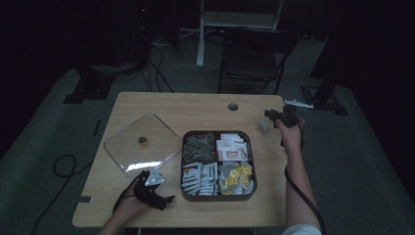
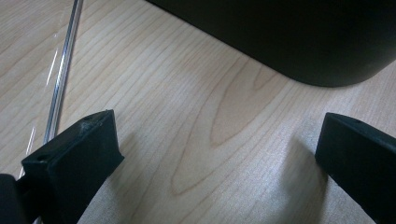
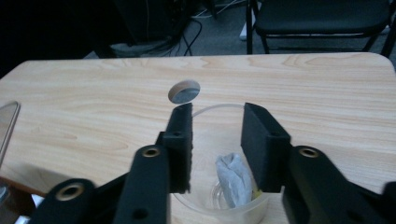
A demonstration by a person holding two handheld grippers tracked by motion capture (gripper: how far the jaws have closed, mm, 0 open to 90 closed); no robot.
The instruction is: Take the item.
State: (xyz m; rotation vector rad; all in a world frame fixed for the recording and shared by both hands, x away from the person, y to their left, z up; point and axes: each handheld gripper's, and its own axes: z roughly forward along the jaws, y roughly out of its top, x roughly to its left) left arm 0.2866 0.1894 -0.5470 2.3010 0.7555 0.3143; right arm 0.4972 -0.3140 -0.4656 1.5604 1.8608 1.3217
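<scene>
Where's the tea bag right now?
In the right gripper view, the tea bag sits inside the clear cup, below the right claw, near the table's round hole.

Dim room, grey floor (image 1: 367, 161); black chair (image 1: 254, 54), trailing cables (image 1: 159, 73)

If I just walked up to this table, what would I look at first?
Probably the dark tray in the middle of the table, its four sections full of little packets. Left of it lies a clear square lid flat on the wood. At the far right, the right gripper hangs open over a clear cup with a grey tea bag inside.
</scene>
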